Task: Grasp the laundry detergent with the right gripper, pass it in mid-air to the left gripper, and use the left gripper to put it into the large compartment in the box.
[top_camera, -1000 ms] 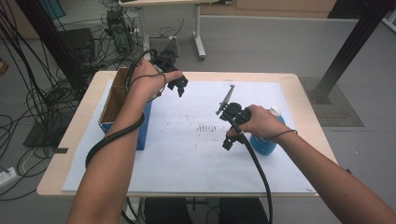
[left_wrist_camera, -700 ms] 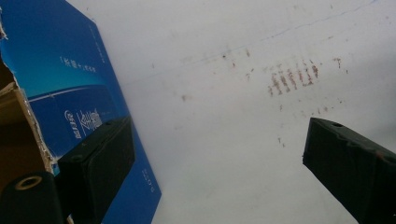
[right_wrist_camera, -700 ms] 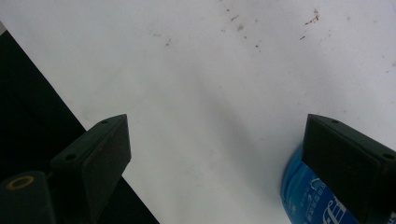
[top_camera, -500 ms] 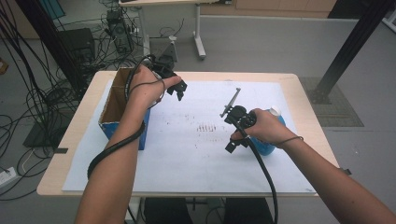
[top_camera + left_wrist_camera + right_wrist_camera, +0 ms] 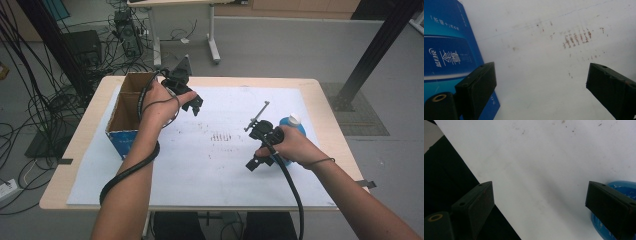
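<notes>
Left claw (image 5: 196,106) nearer open box (image 5: 131,106)

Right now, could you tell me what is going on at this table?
A person holds a two-jaw tool in each hand over a white sheet that covers the table. The left tool hangs open beside an open cardboard box with a blue side, holding nothing. The right tool is also open and empty, close to a blue bottle with a white cap at the sheet's right side. Nothing has been grasped, and faint brownish marks show mid-sheet.
</notes>
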`<move>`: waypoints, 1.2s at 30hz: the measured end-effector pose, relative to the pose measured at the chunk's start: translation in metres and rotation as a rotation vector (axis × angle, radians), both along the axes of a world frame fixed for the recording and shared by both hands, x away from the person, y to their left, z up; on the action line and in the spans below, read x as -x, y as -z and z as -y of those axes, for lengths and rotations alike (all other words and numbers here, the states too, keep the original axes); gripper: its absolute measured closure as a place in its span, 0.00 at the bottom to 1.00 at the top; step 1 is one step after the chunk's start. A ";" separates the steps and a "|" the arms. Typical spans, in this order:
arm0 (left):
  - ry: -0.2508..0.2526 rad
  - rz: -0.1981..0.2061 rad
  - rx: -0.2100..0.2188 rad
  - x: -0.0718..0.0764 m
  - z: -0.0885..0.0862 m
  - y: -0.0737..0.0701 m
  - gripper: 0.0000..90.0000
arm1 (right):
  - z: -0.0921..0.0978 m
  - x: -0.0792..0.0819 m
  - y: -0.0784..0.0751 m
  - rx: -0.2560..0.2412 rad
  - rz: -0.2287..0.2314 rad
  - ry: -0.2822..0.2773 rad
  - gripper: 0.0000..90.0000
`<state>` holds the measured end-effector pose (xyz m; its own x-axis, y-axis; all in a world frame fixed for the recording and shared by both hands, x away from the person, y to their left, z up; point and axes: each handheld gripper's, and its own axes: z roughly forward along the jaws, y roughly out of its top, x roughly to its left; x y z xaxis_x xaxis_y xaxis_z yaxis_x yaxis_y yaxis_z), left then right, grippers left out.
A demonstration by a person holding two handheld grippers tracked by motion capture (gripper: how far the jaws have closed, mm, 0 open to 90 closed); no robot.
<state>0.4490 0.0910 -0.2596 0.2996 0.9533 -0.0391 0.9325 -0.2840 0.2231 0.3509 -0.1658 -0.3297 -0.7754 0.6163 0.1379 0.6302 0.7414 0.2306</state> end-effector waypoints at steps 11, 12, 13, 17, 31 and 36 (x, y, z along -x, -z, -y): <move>-0.022 0.016 0.017 0.008 -0.001 0.007 0.11 | 0.016 0.012 0.008 0.002 -0.004 0.035 0.08; -0.022 0.016 0.017 0.008 -0.001 0.007 0.11 | 0.018 0.013 0.008 -0.003 -0.005 0.034 0.08; -0.018 0.011 0.025 0.009 -0.002 0.009 0.10 | 0.019 0.013 0.008 -0.006 -0.008 0.041 0.08; -0.023 0.012 0.017 0.012 -0.004 0.015 0.10 | 0.026 0.017 0.010 -0.029 -0.014 0.060 0.08; -0.025 0.013 0.018 0.018 -0.003 0.022 0.10 | 0.046 0.026 0.026 -0.032 -0.030 0.070 0.08; -0.027 0.004 0.007 0.021 -0.004 0.027 0.10 | 0.054 0.029 0.028 -0.028 -0.042 0.094 0.08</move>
<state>0.4280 0.0955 -0.2862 0.2739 0.9607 -0.0446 0.9389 -0.2570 0.2287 0.3215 -0.2195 -0.3577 -0.7076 0.6814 0.1871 0.7062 0.6722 0.2225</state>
